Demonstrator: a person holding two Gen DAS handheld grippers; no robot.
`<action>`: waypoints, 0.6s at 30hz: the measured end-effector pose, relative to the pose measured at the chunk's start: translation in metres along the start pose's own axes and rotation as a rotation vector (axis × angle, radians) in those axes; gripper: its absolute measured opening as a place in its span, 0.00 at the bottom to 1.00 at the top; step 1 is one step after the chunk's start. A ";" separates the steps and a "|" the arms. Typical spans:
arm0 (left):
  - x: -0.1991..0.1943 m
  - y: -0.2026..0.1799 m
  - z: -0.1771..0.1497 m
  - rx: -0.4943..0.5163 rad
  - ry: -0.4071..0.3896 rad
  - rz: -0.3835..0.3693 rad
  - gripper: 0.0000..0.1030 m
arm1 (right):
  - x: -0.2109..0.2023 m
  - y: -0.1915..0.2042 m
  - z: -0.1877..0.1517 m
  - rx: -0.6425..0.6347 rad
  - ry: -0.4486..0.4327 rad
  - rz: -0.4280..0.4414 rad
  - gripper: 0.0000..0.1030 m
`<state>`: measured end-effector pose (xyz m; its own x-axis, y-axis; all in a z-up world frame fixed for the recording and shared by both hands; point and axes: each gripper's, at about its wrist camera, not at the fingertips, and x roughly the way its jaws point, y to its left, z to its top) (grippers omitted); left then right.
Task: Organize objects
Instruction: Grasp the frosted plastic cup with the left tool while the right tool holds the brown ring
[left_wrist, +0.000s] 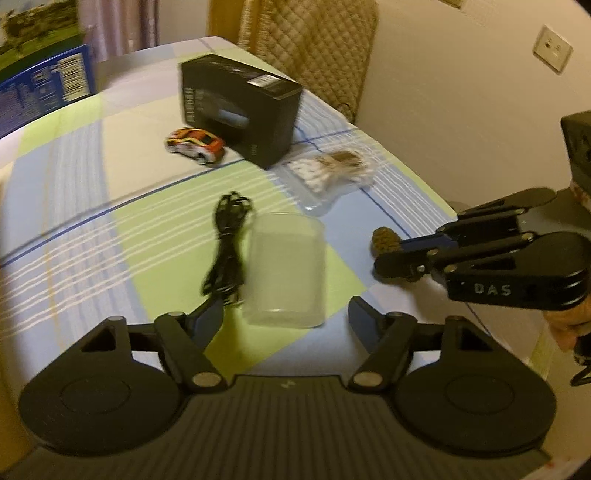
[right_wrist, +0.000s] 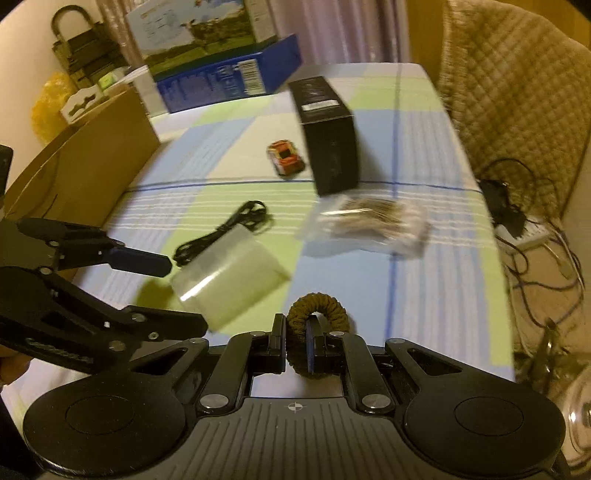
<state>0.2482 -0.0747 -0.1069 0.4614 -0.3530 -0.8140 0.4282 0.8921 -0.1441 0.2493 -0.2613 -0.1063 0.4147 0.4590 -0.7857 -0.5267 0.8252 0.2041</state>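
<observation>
The right gripper (right_wrist: 296, 345) is pinched onto a brown braided ring (right_wrist: 317, 314), one side of the loop caught between its fingers, the rest arching up above them. In the left wrist view that ring (left_wrist: 386, 242) shows as a brown lump at the tip of the right gripper (left_wrist: 388, 256), just to the right of the translucent plastic container (left_wrist: 285, 271).

The left gripper (left_wrist: 286, 317) has its fingers spread wide, one on each side of the container's near end, holding nothing; whether they touch it I cannot tell. The container (right_wrist: 229, 273) lies on the checked tablecloth (left_wrist: 92, 221).

Just left of the container lies a coiled black cable (left_wrist: 225, 247). Beyond the container a clear packet of small white and brown items (left_wrist: 332, 171) rests on the cloth, and farther back a black box (left_wrist: 240, 110) stands with a toy car (left_wrist: 195, 144) beside it, on its left. A brown cardboard box (right_wrist: 85, 162) sits well to the left of the container.
</observation>
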 end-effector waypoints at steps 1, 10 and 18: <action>0.003 -0.002 0.000 0.010 0.004 0.004 0.67 | -0.001 -0.001 -0.001 -0.001 -0.002 -0.008 0.07; 0.021 -0.008 0.007 0.080 0.017 0.068 0.44 | -0.003 0.001 -0.009 -0.046 0.001 -0.053 0.07; 0.000 -0.007 -0.016 0.094 0.042 0.066 0.44 | -0.009 0.013 -0.014 -0.112 0.012 -0.069 0.07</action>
<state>0.2328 -0.0759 -0.1151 0.4590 -0.2803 -0.8430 0.4700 0.8819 -0.0373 0.2277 -0.2592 -0.1047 0.4440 0.3980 -0.8028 -0.5773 0.8123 0.0834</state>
